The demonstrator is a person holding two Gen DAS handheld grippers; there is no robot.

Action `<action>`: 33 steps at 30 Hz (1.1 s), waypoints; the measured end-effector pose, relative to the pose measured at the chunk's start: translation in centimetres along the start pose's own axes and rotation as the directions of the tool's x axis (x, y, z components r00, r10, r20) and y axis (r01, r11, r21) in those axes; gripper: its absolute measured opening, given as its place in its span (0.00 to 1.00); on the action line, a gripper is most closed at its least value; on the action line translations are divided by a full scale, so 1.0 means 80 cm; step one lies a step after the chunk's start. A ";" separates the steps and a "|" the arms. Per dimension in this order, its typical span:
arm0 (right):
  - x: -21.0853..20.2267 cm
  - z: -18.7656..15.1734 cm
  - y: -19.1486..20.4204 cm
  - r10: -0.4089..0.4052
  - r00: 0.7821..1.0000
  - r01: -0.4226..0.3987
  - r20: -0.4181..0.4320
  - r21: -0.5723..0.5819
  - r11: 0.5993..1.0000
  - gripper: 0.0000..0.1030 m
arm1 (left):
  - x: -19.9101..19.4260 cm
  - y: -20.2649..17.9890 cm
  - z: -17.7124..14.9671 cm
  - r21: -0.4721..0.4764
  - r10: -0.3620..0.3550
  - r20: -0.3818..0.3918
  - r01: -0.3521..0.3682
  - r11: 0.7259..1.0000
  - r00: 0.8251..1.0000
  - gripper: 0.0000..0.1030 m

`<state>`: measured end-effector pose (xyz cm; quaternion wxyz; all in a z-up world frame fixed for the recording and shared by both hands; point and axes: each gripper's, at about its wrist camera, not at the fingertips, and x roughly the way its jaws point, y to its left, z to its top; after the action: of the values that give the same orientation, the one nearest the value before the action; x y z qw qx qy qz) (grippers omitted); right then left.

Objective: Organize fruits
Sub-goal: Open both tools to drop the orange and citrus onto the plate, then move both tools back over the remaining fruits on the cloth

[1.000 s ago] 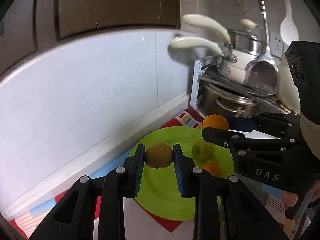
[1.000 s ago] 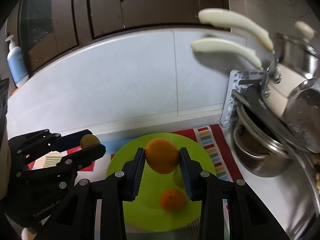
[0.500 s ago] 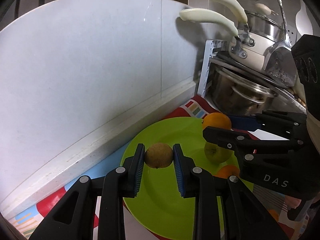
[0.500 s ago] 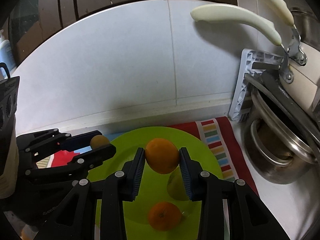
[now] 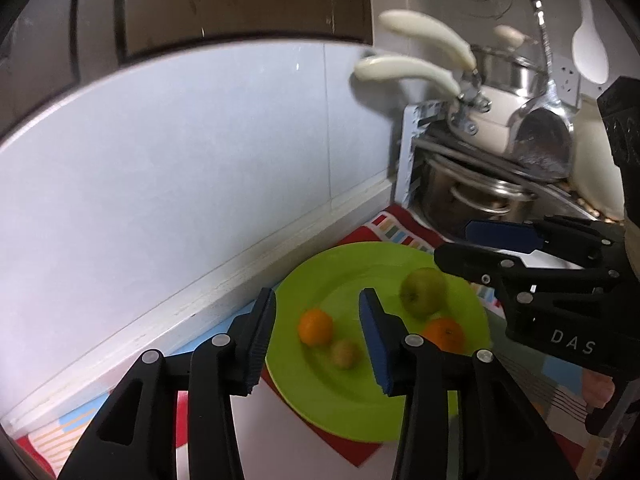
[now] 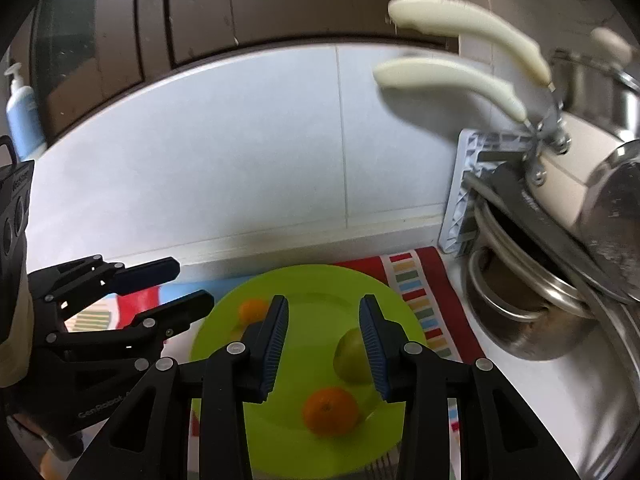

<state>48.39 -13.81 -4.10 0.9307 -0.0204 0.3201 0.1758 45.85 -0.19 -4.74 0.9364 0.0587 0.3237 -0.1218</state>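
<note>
Both fruits have dropped onto the green plate [image 5: 320, 396] — left gripper [image 5: 316, 336] and right gripper [image 6: 323, 340] opening, empty; the kiwi [image 5: 344, 354] and orange [image 5: 316, 326] are round, roll-prone, best pinched across the middle.

Pale tiled wall [image 6: 260, 152] – dark cabinets [image 6: 160, 12] above (dim light).

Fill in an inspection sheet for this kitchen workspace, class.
Surface: patterned mat on the counter.
Job's things: green plate holds two oranges, a kiwi and a green apple.
Clutter: stacked pots on the right.
Grippers: left gripper and right gripper, jaws opening, nothing between them.
Cables: nothing seen.
Surroundings: tiled wall, pump bottle.
</note>
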 end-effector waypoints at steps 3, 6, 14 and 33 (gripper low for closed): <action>-0.026 -0.002 0.005 0.006 1.000 -0.006 0.020 0.003 1.000 0.40 | -0.028 -0.003 0.001 0.001 -0.005 0.024 0.005 1.000 1.000 0.47; -0.049 -0.006 0.012 0.008 0.999 -0.008 0.034 0.001 1.000 0.41 | -0.051 -0.006 0.002 0.000 0.003 0.037 -0.003 1.000 0.999 0.48; -0.112 -0.026 0.030 -0.017 0.996 0.016 0.082 0.016 1.000 0.50 | -0.119 -0.012 -0.012 -0.009 0.006 0.090 -0.005 1.000 0.996 0.56; -0.226 -0.078 0.066 -0.058 0.985 0.063 0.163 -0.024 0.998 0.62 | -0.227 -0.047 -0.072 -0.048 0.030 0.120 -0.025 0.999 0.992 0.72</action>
<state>29.64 -15.48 2.23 0.9581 -0.0294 0.2400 0.1533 27.62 0.71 1.94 0.9569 0.0341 0.2686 -0.1047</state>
